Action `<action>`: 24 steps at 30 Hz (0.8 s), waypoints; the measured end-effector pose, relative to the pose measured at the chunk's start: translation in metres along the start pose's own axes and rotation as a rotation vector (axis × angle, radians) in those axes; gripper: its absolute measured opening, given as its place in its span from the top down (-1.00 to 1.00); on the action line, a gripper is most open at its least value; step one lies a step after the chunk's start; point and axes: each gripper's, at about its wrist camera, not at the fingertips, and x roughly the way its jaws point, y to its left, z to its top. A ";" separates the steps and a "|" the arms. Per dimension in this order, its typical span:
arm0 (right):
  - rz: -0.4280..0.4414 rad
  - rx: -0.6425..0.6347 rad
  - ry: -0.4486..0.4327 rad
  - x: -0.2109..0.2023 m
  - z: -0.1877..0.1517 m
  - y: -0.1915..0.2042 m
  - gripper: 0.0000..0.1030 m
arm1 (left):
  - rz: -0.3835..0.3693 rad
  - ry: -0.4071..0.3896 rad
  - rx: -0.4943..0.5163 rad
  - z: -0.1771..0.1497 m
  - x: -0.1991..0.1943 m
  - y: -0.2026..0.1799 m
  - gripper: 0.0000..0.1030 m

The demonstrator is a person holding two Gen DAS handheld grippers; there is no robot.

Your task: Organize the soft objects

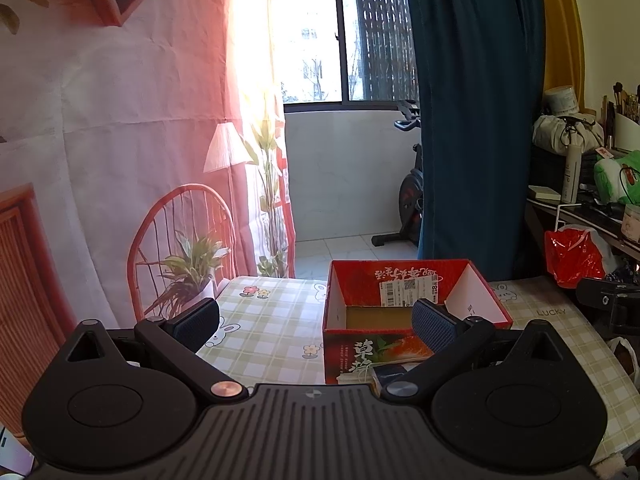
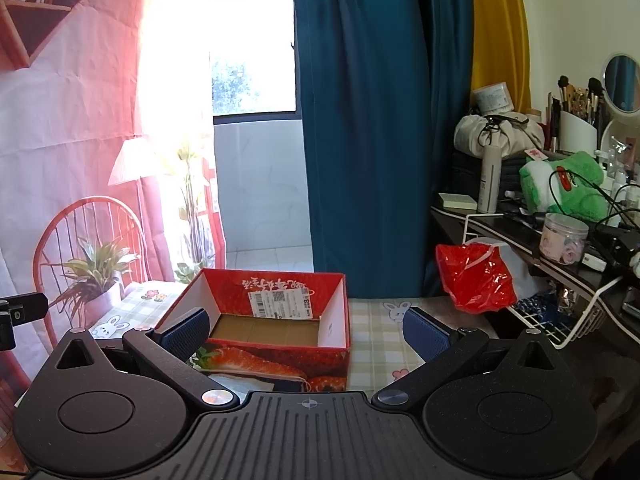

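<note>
Nearest to me, both of my tools sit low over the checked tablecloth (image 2: 372, 332). My left gripper (image 1: 316, 320) is spread wide with nothing between its blue pads (image 1: 434, 326), and my right gripper (image 2: 306, 332) is likewise released and empty.

Straight ahead stands the red cardboard box (image 2: 264, 360), open at the top, printed with strawberries on its near wall and bearing a white shipping label (image 2: 282, 304) on the inside of its far wall. All I can see inside it is its bare brown floor. A flat dark packet with a string (image 1: 386, 376) lies on the cloth against the box's near wall, mostly hidden behind my tool, so I cannot tell what it is.

As for soft things, a green plush toy (image 2: 568, 184) lies on the dark side shelf (image 2: 452, 216) to the right, well apart from the box, near a beige drawstring bag (image 2: 496, 132). A red plastic bag (image 2: 476, 276) hangs off the shelf edge, just beside the table's right corner.

Left of the box the cloth lies bare up to the table's far edge. On the box's right a narrower strip of cloth stays bare before the wire rack (image 2: 560, 320).
</note>
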 end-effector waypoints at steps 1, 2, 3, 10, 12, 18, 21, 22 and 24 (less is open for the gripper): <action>0.001 0.002 0.002 0.001 0.000 0.000 -0.99 | 0.000 0.000 0.001 0.000 0.000 0.000 -1.00; 0.001 0.003 0.002 0.001 0.000 0.000 -0.99 | 0.000 0.000 0.002 0.000 -0.001 -0.001 -1.00; 0.000 0.004 0.001 0.001 0.000 0.000 -0.99 | 0.000 0.001 0.002 0.000 -0.001 -0.001 -1.00; -0.005 0.004 -0.004 0.000 -0.003 0.001 -0.99 | 0.000 0.000 0.002 -0.001 -0.001 -0.002 -1.00; -0.004 0.005 -0.004 -0.001 -0.002 0.000 -0.99 | 0.001 0.001 0.003 -0.001 -0.001 -0.002 -1.00; -0.004 0.005 -0.004 -0.001 -0.003 0.000 -0.99 | 0.000 0.004 0.002 -0.001 -0.001 -0.002 -1.00; -0.005 0.005 -0.004 -0.001 -0.003 0.001 -0.99 | 0.000 0.004 0.003 -0.001 -0.001 -0.002 -1.00; -0.004 0.005 -0.004 -0.001 -0.003 0.000 -0.99 | 0.000 0.004 0.003 -0.001 -0.001 -0.002 -1.00; -0.005 0.005 -0.004 -0.001 -0.003 0.001 -0.99 | 0.000 0.005 0.003 -0.001 -0.001 -0.002 -1.00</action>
